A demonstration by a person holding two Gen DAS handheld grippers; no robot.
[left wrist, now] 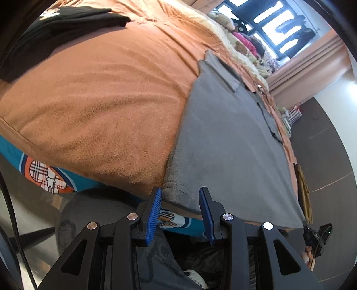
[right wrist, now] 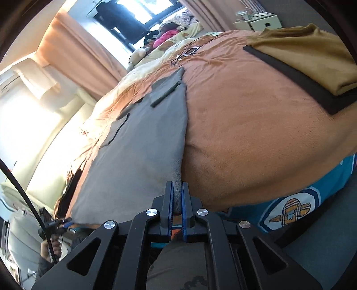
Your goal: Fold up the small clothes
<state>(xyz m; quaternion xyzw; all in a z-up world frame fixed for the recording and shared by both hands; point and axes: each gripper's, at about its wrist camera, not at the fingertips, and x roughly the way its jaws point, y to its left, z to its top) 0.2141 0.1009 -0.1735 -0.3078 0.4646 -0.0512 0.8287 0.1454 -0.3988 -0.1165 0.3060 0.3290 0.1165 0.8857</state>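
Grey shirt (left wrist: pixel 234 142) lies flat on the orange blanket (left wrist: pixel 100 100) of the bed, not folded yet. The right claw (right wrist: pixel 177 200) is pinched tight on its near corner. The left claw (left wrist: pixel 180 214) is partly open at the other near corner, holding nothing. Two folded piles sit far off: black clothes (left wrist: pixel 44 33) and a brown top (right wrist: pixel 312 58). This fold looks like it is only starting.

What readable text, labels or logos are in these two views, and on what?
No readable text in either view.
White print on the folded black garment: too blurred.
Plaid cartoon badge on the teal bedsheet: picture only; one W-like mark, unclear.
Plain grey T-shirt: none.
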